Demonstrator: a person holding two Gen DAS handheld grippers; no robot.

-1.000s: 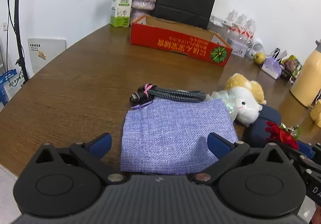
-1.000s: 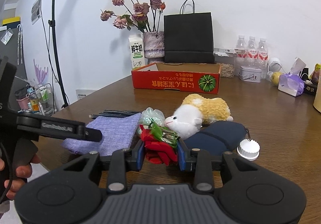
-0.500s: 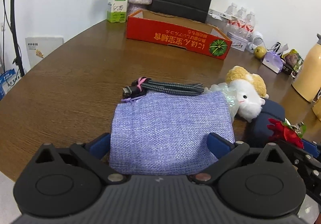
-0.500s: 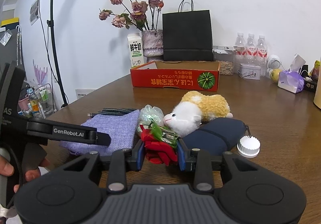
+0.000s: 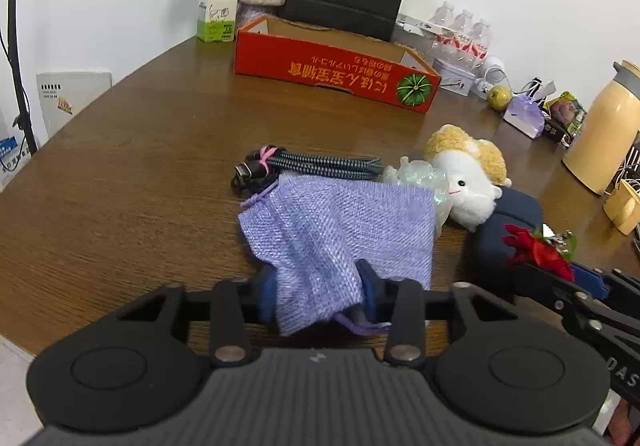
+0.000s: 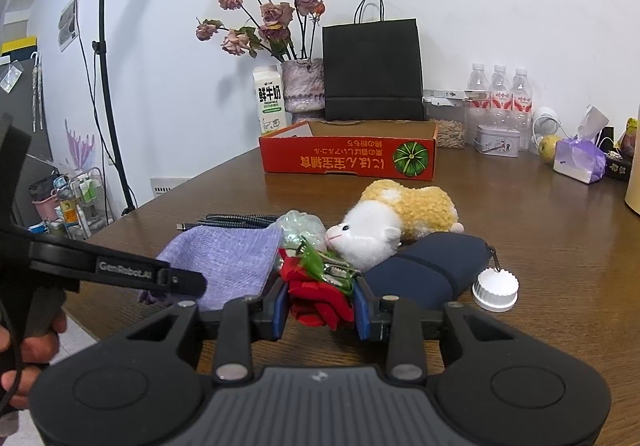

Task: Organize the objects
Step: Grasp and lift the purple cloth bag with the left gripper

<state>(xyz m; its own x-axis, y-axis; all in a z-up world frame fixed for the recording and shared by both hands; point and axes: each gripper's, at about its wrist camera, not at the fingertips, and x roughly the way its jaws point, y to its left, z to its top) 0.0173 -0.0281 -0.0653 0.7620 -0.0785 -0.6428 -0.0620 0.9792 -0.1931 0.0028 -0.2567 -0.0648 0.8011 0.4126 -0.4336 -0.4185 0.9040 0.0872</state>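
While my left gripper (image 5: pixel 319 296) is closing its jaws, the near edge of the lavender pouch (image 5: pixel 344 234) sits bunched between the blue pads, and I can see the cloth puckering where they press in. That pouch lies on the brown surface (image 5: pixel 132 174) just ahead of me, its far edge touching a bundled braided cable (image 5: pixel 308 166) tied with a pink band.

Over on my right gripper (image 6: pixel 321 304), the jaws are clenched on a red fabric flower (image 6: pixel 318 296) with green leaves and a bit of metal clip showing on top. From the left camera I catch that same flower at the right edge, held just above a navy zip pouch (image 6: pixel 428 272).

Right beside the lavender pouch I've got a crinkly clear wrapper (image 6: pixel 302 226), then a white-and-tan plush animal (image 6: pixel 394 216) lying on its side, its face resting against the navy pouch. A white ridged cap (image 6: pixel 495 288) sits on the surface at the navy pouch's right end, by its zip pull.

Far across the surface stands a red cardboard tray (image 6: pixel 348 158), open on top, with a pumpkin printed on its near wall. Behind it I see a milk carton (image 6: pixel 269 98), a vase of dried roses (image 6: pixel 302 84) and a black paper bag (image 6: pixel 372 68) against the wall. My hand (image 6: pixel 24 362) on the left grip shows at the near left edge.
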